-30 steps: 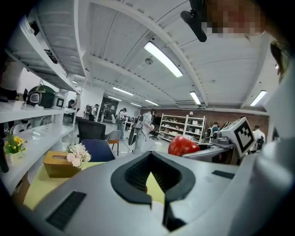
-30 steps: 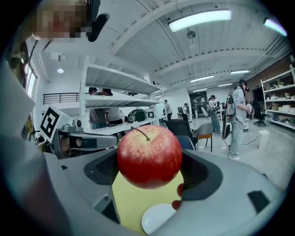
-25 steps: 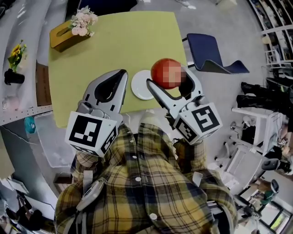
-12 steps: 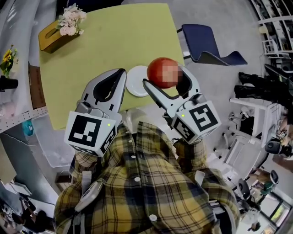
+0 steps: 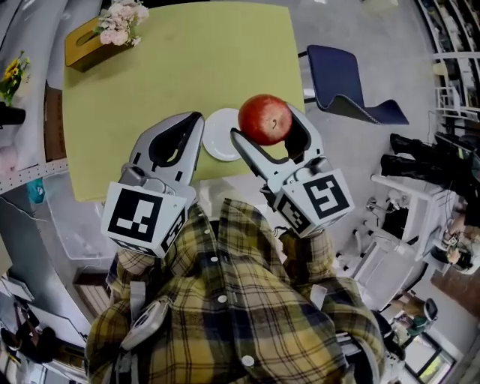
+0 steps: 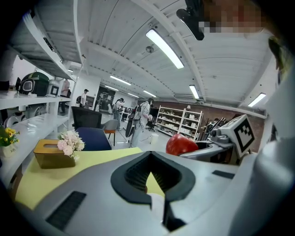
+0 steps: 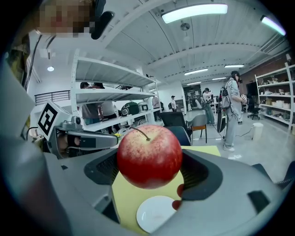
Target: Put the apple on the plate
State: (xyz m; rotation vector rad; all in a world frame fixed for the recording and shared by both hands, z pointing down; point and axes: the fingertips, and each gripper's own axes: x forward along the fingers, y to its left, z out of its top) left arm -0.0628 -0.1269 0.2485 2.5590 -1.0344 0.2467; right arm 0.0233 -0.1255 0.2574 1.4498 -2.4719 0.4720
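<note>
The right claw (image 7: 150, 171) is gripping the red apple (image 7: 150, 156) between its two jaws, one jaw pressing on each side of the fruit, and the stem is pointing up. The apple is hanging in the air above the near edge of the yellow-green counter (image 5: 180, 67), clear of its surface. The white plate (image 5: 223, 145) is lying empty on the counter near that edge; in the head view it is showing just left of the apple, between the two claws, and in the right gripper view it is sitting below the fruit, apart from it. The left claw (image 6: 150, 153) is holding nothing, with its jaws closed tip to tip, and is hovering beside the plate on its left. At the far left corner of the counter a tissue box (image 5: 84, 46) is standing with pale pink flowers (image 5: 120, 19) on it. A blue chair (image 5: 341, 71) is standing on the floor past the counter's right side.
</note>
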